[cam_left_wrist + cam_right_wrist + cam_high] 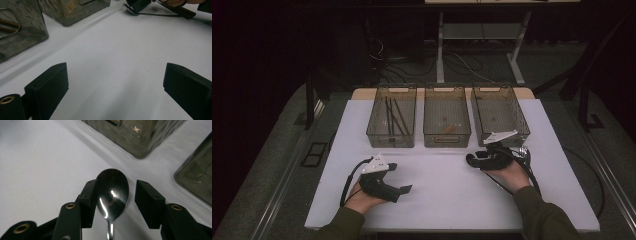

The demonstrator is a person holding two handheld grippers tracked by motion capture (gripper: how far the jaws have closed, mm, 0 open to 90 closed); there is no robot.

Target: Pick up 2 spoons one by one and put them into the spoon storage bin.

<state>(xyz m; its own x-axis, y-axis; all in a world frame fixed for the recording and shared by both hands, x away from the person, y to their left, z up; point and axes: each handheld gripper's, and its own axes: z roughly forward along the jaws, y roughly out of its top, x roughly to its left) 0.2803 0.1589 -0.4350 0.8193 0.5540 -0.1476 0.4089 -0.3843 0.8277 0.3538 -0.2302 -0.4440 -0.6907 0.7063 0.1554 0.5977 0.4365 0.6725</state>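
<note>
A shiny metal spoon lies on the white table, its bowl between the jaws of my right gripper. One jaw sits against the bowl's edge; the other stands a little off it, so the gripper is open around the spoon. In the high view the right gripper is just in front of the right bin. My left gripper rests at the front left, its jaws wide apart with only bare table between them. The spoon also appears far off in the left gripper view.
Three translucent grey bins stand in a row at the back of the table. The left bin holds several dark thin sticks. The middle bin holds a small brown item. Cables trail from both grippers.
</note>
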